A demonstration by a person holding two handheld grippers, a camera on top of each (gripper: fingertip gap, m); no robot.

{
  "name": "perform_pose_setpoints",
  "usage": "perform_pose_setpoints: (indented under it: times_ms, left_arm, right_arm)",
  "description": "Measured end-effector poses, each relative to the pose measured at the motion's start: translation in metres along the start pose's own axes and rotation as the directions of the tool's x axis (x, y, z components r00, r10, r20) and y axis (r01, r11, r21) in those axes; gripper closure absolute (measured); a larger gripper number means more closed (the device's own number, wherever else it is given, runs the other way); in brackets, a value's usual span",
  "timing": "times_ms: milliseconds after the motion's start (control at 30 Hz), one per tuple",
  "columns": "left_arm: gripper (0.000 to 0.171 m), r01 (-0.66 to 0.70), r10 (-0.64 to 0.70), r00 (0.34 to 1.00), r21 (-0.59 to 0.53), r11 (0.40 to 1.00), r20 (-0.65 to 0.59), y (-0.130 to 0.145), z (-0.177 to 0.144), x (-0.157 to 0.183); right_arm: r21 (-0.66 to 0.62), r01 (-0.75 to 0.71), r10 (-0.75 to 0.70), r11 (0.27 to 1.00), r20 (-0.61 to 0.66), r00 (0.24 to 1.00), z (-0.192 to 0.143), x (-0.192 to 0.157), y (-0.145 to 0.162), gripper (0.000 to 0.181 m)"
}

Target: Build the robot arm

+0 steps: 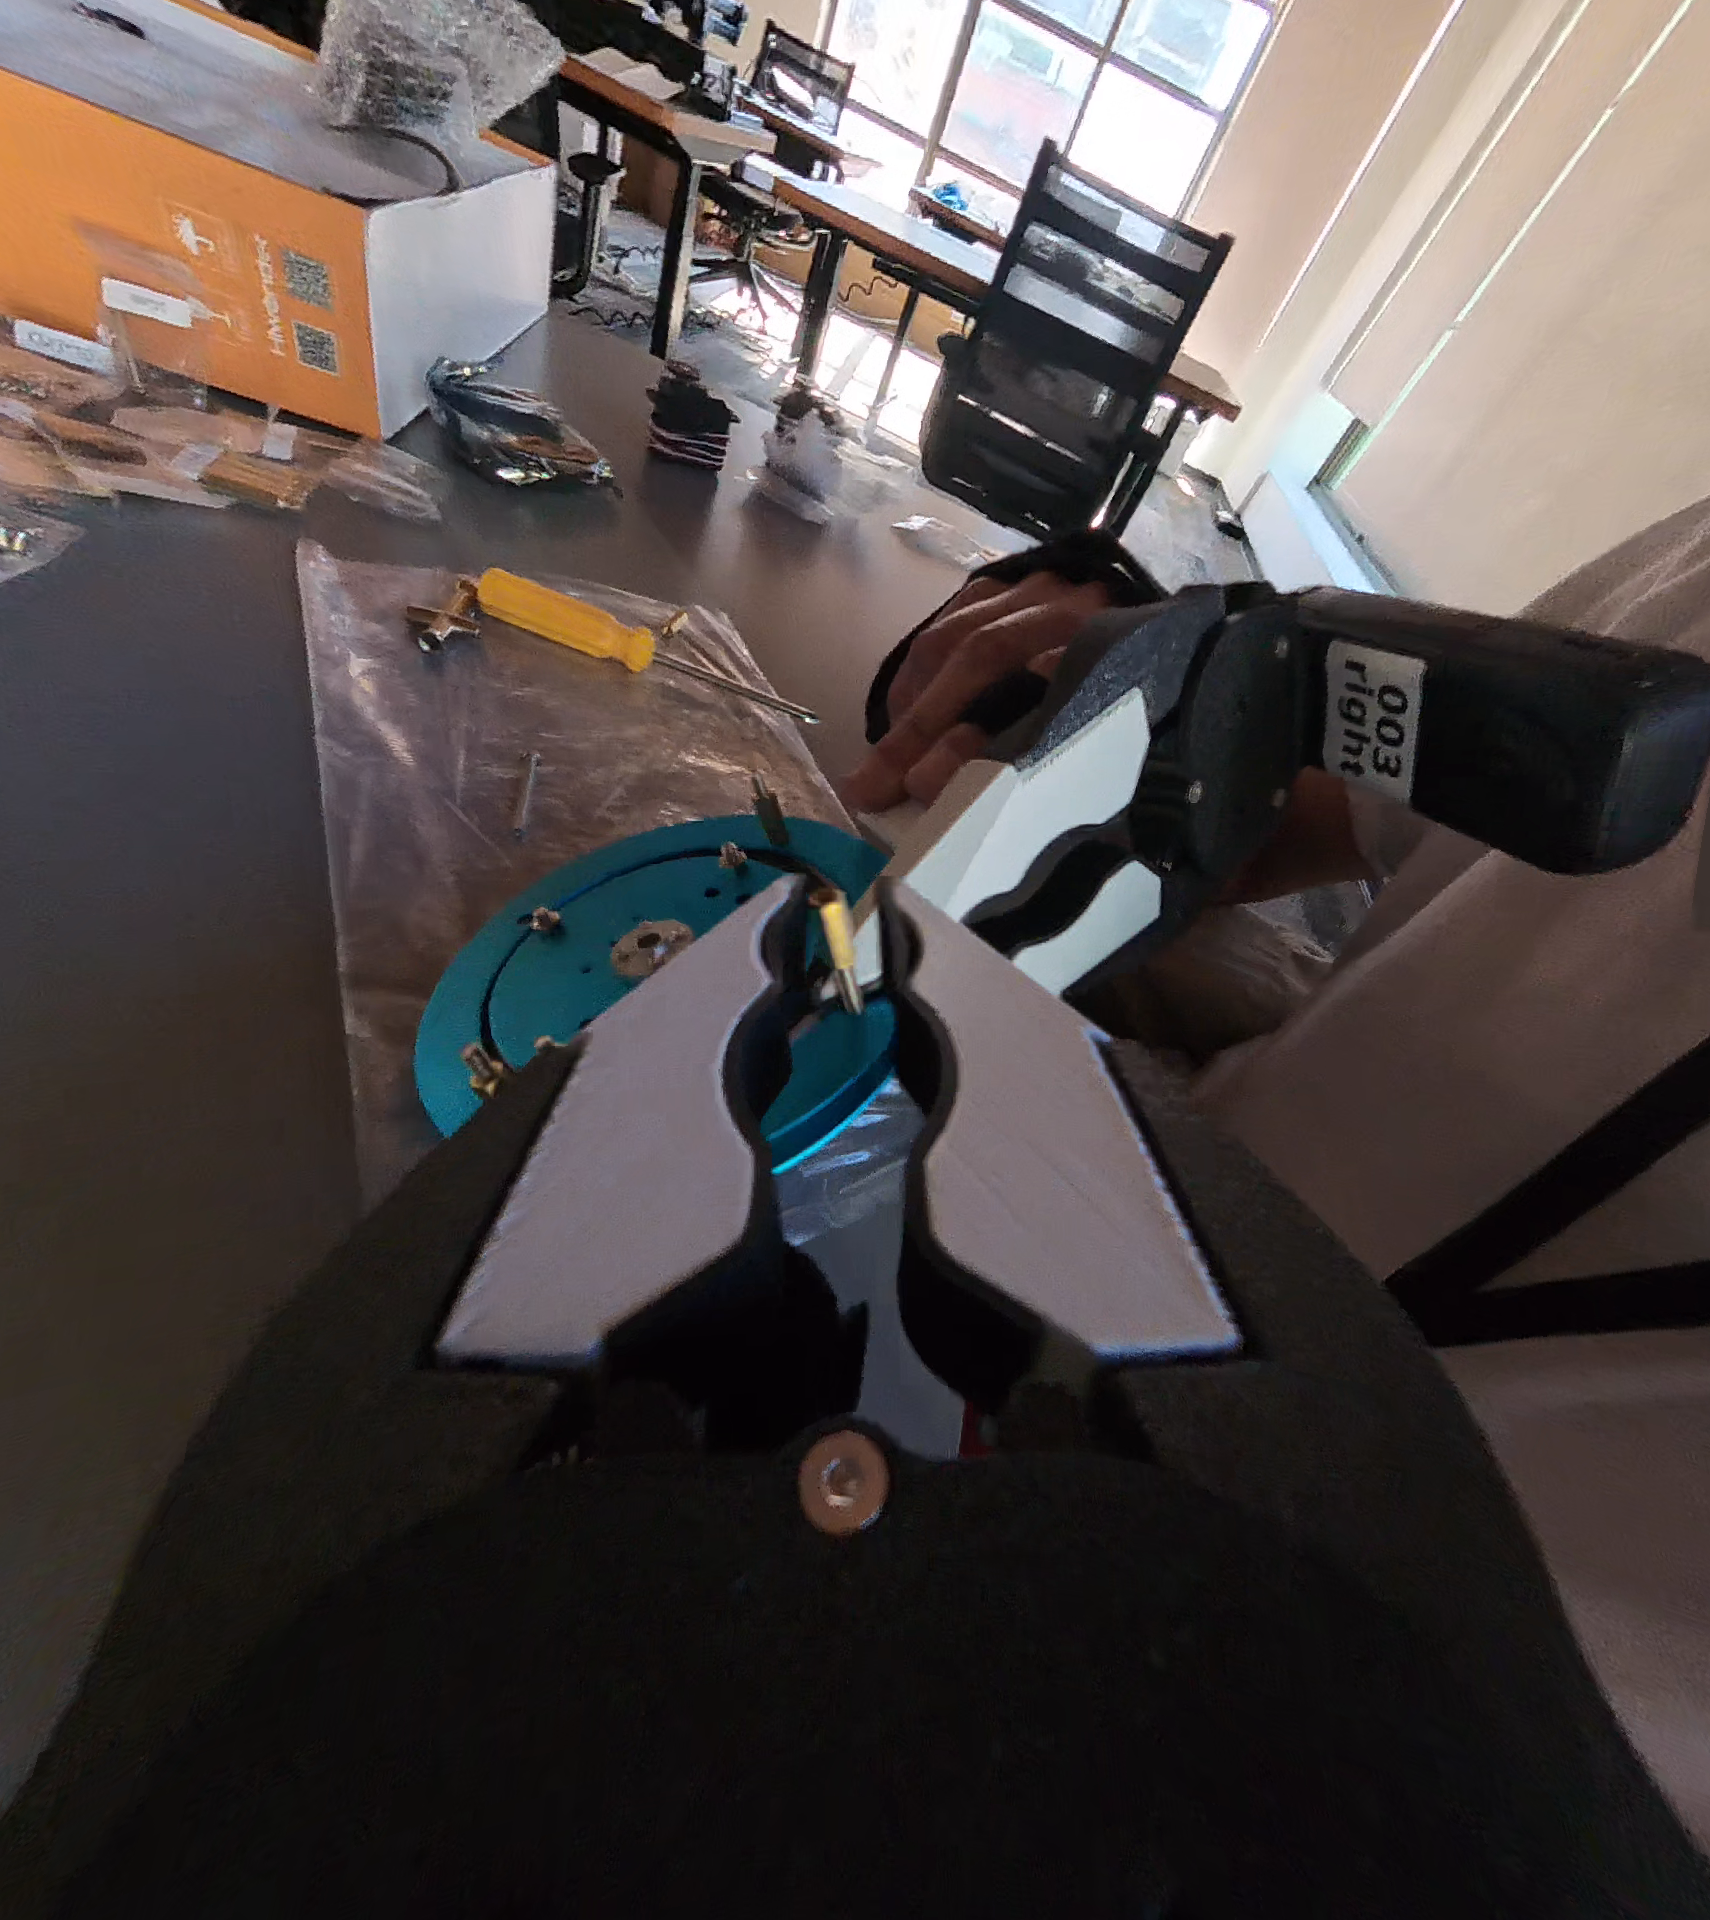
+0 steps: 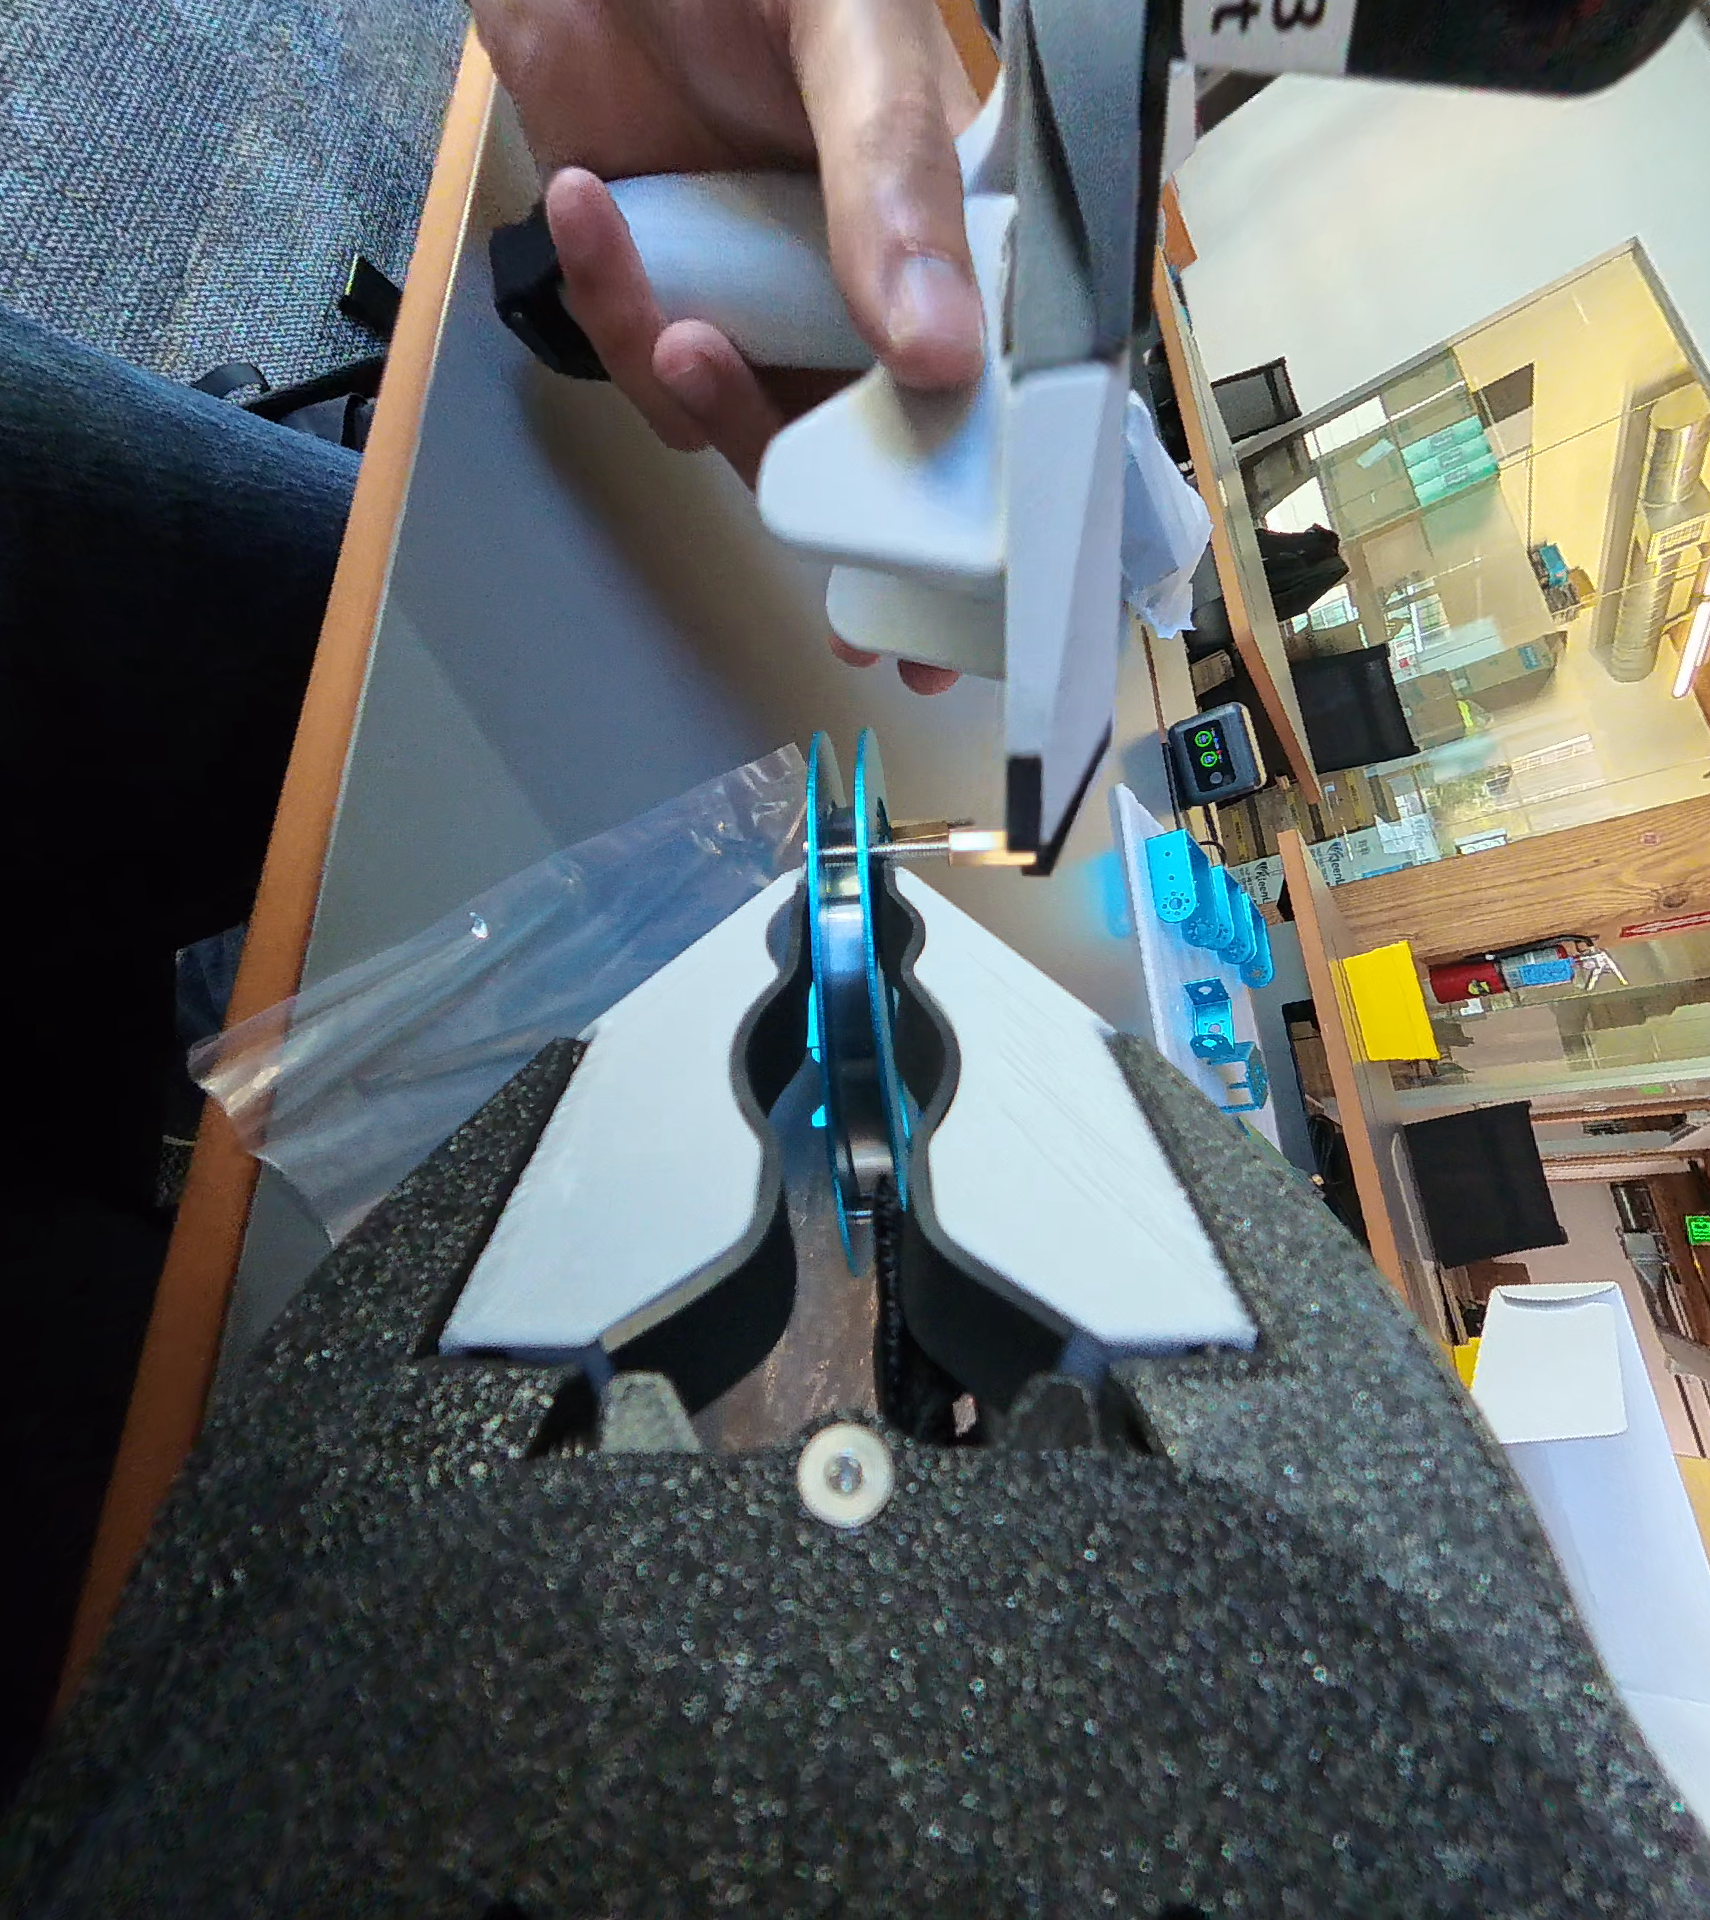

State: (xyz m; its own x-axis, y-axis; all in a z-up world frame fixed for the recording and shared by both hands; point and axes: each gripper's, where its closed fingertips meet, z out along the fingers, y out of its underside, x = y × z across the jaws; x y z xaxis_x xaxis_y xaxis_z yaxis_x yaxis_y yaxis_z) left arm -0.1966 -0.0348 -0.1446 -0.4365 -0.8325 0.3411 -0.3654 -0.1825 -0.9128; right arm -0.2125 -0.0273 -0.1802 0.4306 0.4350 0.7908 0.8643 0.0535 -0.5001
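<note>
Grey desk (image 1: pixel 103 935), office behind. Right claw (image 2: pixel 851 904) clamps blue disc (image 2: pixel 866 997) edge-on. Left claw (image 1: pixel 835 914) pinches brass post (image 1: pixel 840 951), its long axis square to disc face, lined up w/ screw (image 2: pixel 908 850).

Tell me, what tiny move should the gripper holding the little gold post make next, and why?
Probably twist it gently. The left gripper pinches the brass post, which sits on a thin screw through the blue disc clamped by the right gripper, a gap showing.

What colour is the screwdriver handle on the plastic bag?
Yellow; the screwdriver shows best in the left wrist view.
</note>
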Motion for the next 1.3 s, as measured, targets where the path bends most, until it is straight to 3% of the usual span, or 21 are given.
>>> perform_pose_setpoints:
  times_ms: [133,333,400,433,567,633,733,867,1000,1167,1233,1300]
  left_arm:
    - [0.167,0.038,-0.038,0.999,0.033,0.999,0.016,-0.001,0.003,-0.002]
    - [0.167,0.010,-0.024,0.981,0.077,0.997,0.194,0.002,-0.001,-0.002]
    - [0.158,0.026,-0.049,0.970,0.100,0.995,0.240,0.002,-0.008,-0.005]
    - [0.151,0.040,-0.074,0.958,0.126,0.991,0.276,0.002,-0.013,-0.008]
    - [0.151,0.141,-0.254,0.902,0.319,0.937,0.349,0.005,-0.030,-0.006]
    - [0.151,0.096,-0.263,0.877,0.390,0.916,0.403,0.008,-0.035,-0.006]
    - [0.144,-0.123,-0.065,0.798,0.268,0.956,0.599,0.017,-0.039,-0.016]
    - [0.125,-0.367,0.235,0.747,0.091,0.926,0.622,0.003,-0.028,-0.006]
    - [0.110,-0.460,0.390,0.770,0.017,0.888,0.505,-0.010,-0.016,-0.002]
    - [0.115,-0.512,0.540,0.792,-0.173,0.842,0.284,0.000,-0.003,-0.010]
    - [0.123,-0.541,0.586,0.774,-0.229,0.809,0.241,0.002,0.001,-0.014]
    - [0.145,-0.562,0.609,0.765,-0.243,0.790,0.209,0.000,0.005,-0.014]
  right_arm:
    - [-0.003,0.001,-0.001,1.000,-0.003,1.000,0.000,0.000,0.000,0.171]
    - [-0.007,0.021,-0.021,1.000,-0.003,1.000,0.000,-0.003,0.000,0.171]
    - [-0.009,0.022,-0.022,1.000,-0.006,1.000,0.000,-0.003,0.000,0.170]
    - [-0.010,0.020,-0.020,1.000,-0.007,1.000,0.000,-0.003,0.001,0.170]
    - [-0.008,-0.054,0.053,0.999,-0.054,0.997,-0.004,0.007,0.001,0.171]
    - [0.018,-0.149,0.150,0.989,-0.046,0.988,-0.006,0.014,0.001,0.171]
    - [0.056,-0.280,0.281,0.958,-0.008,0.960,-0.010,0.026,0.004,0.171]
    - [0.098,-0.419,0.416,0.903,0.050,0.908,-0.015,0.037,0.004,0.172]
    - [0.098,-0.383,0.374,0.918,0.099,0.922,-0.014,0.032,0.001,0.172]
    - [0.090,-0.349,0.328,0.933,0.186,0.926,-0.016,0.031,0.001,0.171]
    - [0.085,-0.356,0.333,0.931,0.206,0.920,-0.016,0.033,0.002,0.171]
    - [0.084,-0.365,0.340,0.927,0.216,0.915,-0.015,0.033,0.001,0.171]
